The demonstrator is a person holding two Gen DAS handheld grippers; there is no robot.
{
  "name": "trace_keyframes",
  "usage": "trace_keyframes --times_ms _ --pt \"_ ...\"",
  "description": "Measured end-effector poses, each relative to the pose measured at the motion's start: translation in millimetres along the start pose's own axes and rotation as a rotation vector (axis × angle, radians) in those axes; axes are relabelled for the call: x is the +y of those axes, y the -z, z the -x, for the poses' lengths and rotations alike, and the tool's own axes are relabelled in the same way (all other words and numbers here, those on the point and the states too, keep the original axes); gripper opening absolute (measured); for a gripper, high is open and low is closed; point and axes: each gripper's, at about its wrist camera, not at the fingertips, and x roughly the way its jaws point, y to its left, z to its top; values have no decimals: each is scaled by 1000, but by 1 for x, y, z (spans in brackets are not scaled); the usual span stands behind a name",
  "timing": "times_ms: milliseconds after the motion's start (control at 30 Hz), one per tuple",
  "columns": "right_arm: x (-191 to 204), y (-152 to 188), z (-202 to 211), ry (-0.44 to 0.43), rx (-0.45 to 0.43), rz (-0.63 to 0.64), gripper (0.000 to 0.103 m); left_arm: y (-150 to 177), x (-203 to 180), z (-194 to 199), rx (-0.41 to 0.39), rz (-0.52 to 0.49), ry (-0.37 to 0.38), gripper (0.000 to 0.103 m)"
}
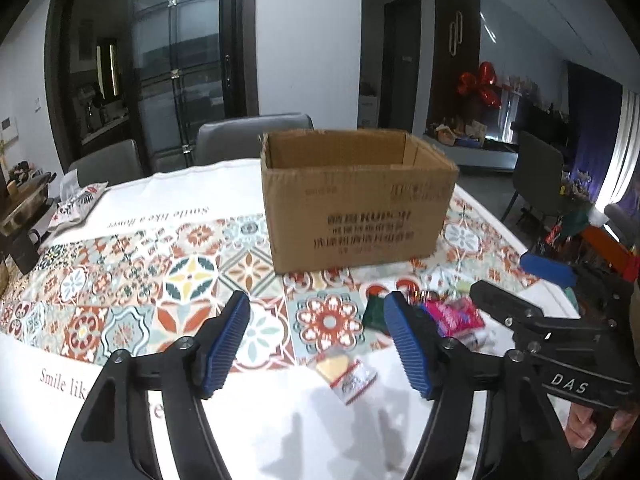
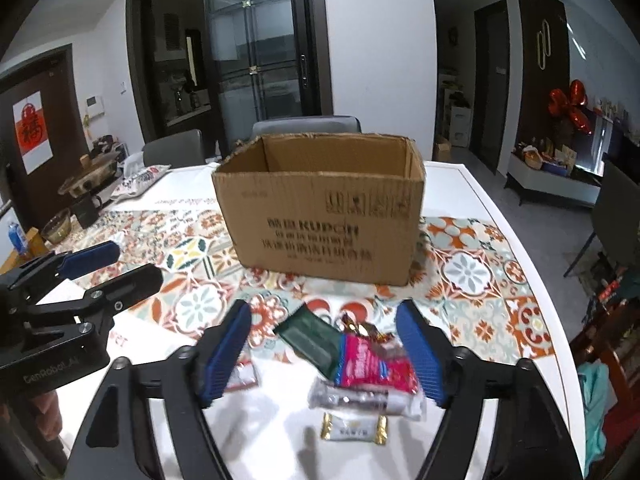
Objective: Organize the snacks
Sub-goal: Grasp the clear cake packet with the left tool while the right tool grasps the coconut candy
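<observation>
Brown corrugated box printed "KUPON" at twelve o'clock; "Smile like a flower" cloth covers the tabletop. Left claw and right claw spread, empty, above crinkly snack packets.

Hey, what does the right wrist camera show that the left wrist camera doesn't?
Only the right wrist view shows the gold-ended candy, the silver packet and the red door poster. Only the left wrist view shows the clear-wrapped yellow snack lying between the open left gripper fingers. Both show the cardboard box, pink packet, green packet and patterned tablecloth.
</observation>
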Motion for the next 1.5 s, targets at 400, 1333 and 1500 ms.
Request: trace_keyframes --times_ms 400,1333,1500 --pt "-16 51 -18 5 122 -53 77 40 -13 -34 90 -18 13 81" --pt "-31 90 -70 64 336 -117 76 60 -16 -113 251 -32 -5 70" --pt "-28 90 -72 113 327 -75 64 64 -12 -116 268 -9 25 47"
